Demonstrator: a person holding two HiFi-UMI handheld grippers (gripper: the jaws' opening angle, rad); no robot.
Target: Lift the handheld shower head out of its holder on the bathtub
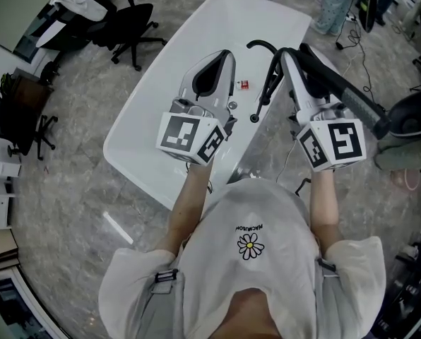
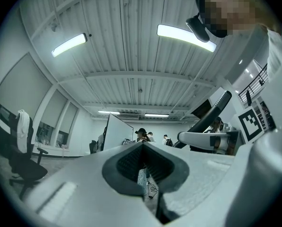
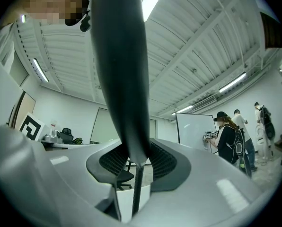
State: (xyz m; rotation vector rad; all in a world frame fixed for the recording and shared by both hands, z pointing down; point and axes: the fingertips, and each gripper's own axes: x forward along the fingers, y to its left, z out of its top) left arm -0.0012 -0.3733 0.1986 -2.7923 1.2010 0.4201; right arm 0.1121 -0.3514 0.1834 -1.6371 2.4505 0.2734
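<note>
Both grippers hang over the white bathtub (image 1: 154,133) in the head view. My right gripper (image 1: 285,54) is shut on the black handheld shower head (image 1: 352,94), which sticks out to the right over the tub's edge. In the right gripper view its dark handle (image 3: 119,79) stands between the pads of the right gripper (image 3: 131,157), with the ribbed hose (image 3: 137,188) hanging below. A black hose (image 1: 265,83) loops down toward the tub deck. My left gripper (image 1: 224,55) hovers beside it, and the left gripper (image 2: 142,162) is shut on nothing.
A small red-and-white item (image 1: 243,85) and a chrome fitting (image 1: 232,106) sit on the tub deck. Office chairs (image 1: 126,20) stand at the upper left, a round black object (image 1: 415,115) at the right. People (image 3: 233,136) stand by a whiteboard (image 3: 193,131) far off.
</note>
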